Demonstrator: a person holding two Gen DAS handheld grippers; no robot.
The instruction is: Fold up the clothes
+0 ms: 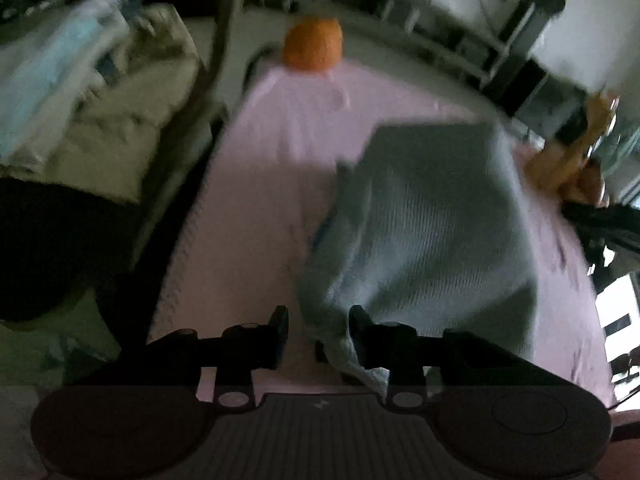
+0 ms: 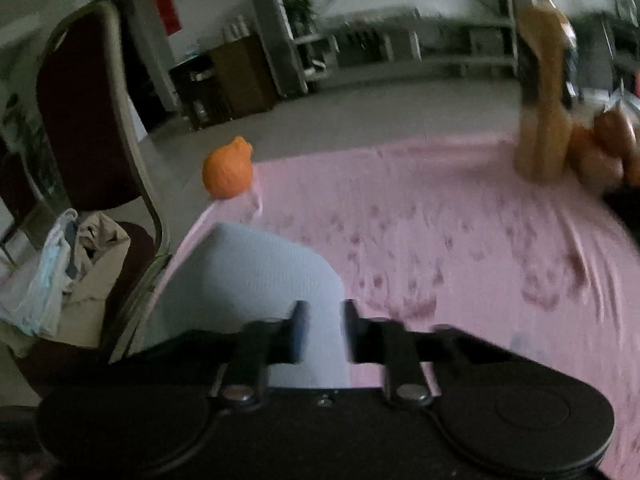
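Note:
A grey-blue knit garment (image 1: 432, 216) lies in a folded heap on the pink tablecloth (image 1: 260, 168). In the left wrist view its near corner hangs against the right finger of my left gripper (image 1: 320, 332). The jaws there stand apart, and pink cloth shows between the left finger and the garment. In the right wrist view the same garment (image 2: 256, 272) rises like a tent off the tablecloth (image 2: 440, 232). My right gripper (image 2: 325, 328) is shut on its near edge, and the fabric fills the narrow gap between the fingers.
An orange round thing (image 2: 227, 172) sits at the table's far left corner, also visible as an orange round thing (image 1: 313, 44) from the left wrist. A dark red chair (image 2: 88, 120) with bags and clothes stands left of the table. Tan and brown objects (image 2: 544, 132) stand far right.

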